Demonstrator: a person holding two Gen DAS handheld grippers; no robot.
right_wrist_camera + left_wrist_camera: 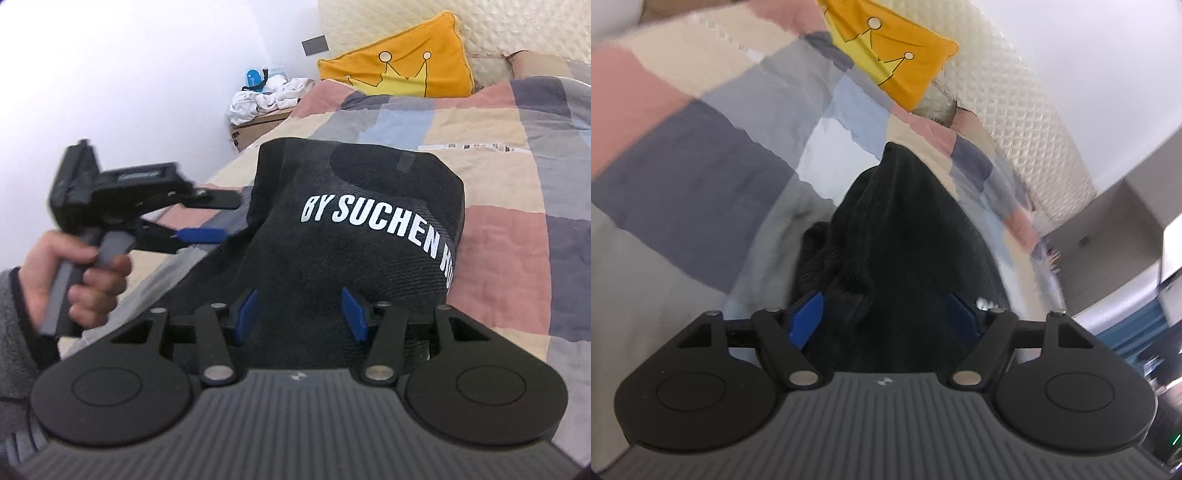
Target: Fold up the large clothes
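Two sets of jaws straddle the black garment (369, 221): right gripper (299, 314) clamped on it, left gripper (882, 317) open.

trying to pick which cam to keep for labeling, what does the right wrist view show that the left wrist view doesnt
Only the right wrist view shows the white lettering on the black garment, the left gripper seen from outside in a hand, a pile of white cloth and a blue bottle beside the bed.

Only the left wrist view shows the left gripper's blue fingers spread with bunched garment between them, and a white ceiling.

Both share the garment, the patchwork bedspread, the yellow crown pillow and the quilted headboard.
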